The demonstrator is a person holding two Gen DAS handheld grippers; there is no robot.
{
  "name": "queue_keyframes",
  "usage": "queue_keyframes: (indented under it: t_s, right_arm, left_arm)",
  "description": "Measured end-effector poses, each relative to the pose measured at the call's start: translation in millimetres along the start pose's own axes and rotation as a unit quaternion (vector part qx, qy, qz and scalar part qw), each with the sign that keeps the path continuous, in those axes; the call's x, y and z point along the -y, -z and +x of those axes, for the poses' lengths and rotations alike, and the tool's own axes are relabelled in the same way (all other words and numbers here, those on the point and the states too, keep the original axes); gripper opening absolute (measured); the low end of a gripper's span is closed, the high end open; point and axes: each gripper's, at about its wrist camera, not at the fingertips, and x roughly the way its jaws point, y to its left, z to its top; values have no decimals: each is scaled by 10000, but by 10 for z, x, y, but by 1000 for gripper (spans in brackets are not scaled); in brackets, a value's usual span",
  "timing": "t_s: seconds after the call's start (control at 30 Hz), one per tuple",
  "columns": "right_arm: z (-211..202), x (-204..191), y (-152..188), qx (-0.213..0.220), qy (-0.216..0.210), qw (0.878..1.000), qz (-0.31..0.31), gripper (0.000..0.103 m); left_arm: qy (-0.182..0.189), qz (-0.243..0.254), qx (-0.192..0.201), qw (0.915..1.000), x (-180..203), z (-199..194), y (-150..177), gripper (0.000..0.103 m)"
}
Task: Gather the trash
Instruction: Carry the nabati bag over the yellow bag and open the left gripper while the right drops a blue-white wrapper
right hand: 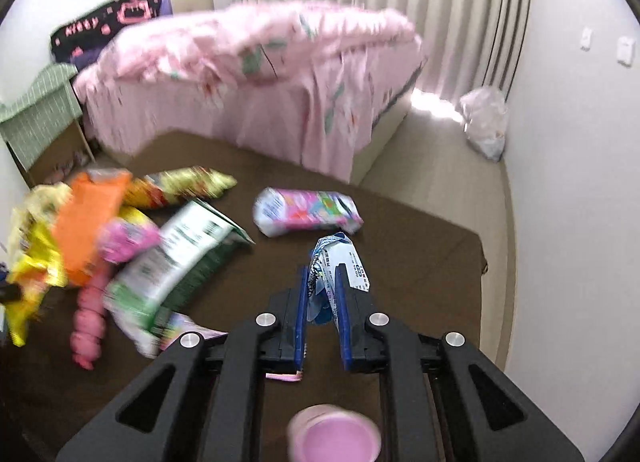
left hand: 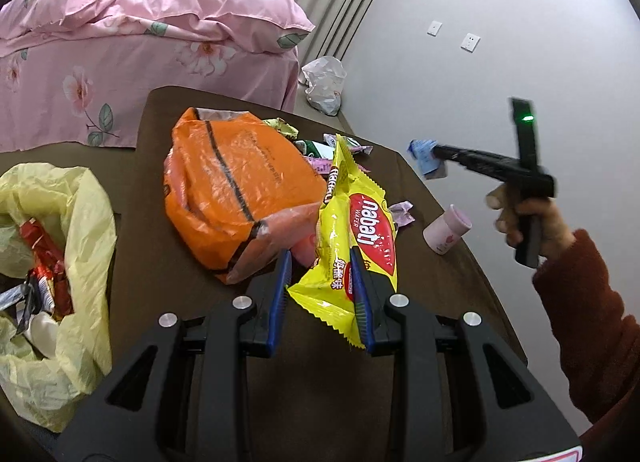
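Left claw (left hand: 322,294) wide, straddling the bottom corner of the yellow wafer packet (left hand: 352,246), not clamped as far as I can tell. Right claw (right hand: 323,294) narrow, pinching a small blue-white wrapper (right hand: 336,262), held up above the brown worktop (right hand: 420,262); same wrapper shows at the claw tip in the left view (left hand: 426,155).

Handling guess: wafer packet looks empty or near empty, so light, crinkly, slick film; grab the flat serrated bottom edge, a firm pinch or it slides. Wrapper is thin, limp, weightless; could flutter out if the grip loosens.

Looks: packet is bright yellow with a red oval logo, lying propped against an orange plastic bag (left hand: 236,189). Wrapper is crumpled, pale blue with print.

Yellow trash bag (left hand: 80,229) sits open at the worktop's left, red wrappers already inside, near the left claw, well apart from the right. More litter on the worktop: green-white packet (right hand: 180,262), pink cup (left hand: 448,227).
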Motion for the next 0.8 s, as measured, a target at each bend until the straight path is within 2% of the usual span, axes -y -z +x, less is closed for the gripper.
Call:
queue_keyframes:
  t_s: [0.1,0.23,0.33,0.5,0.63,0.8]
  right_arm:
    - [-287,-304,28,291,-10,9995,-131,13]
    - [-622,-706,105,648,-236,9975,-152,14]
    - [-803,-1016,156,857,-367,9954,-224,14]
    - [-986,-1487,137,1110,-731,9906,-328,14]
    - [-1055,-1894,17,1225,-1082,9855,-463,14]
    - [-1065,-2363,-103,1305,-1360,9793,-736,14]
  left_arm:
    - [56,-27,99,9999,-7,-108,30,28]
    - [72,-25,316,9995,-19,-310,44,28]
    - [-77,-12,543,9985,-51,-503,45,28]
    - [-513,-180,900,9945,-264,-870,58,28]
    - [-1100,-392,1097,9871,-536,-1165,102,28]
    - [-1939,-760,1538,9659,-942,-1547,167,28]
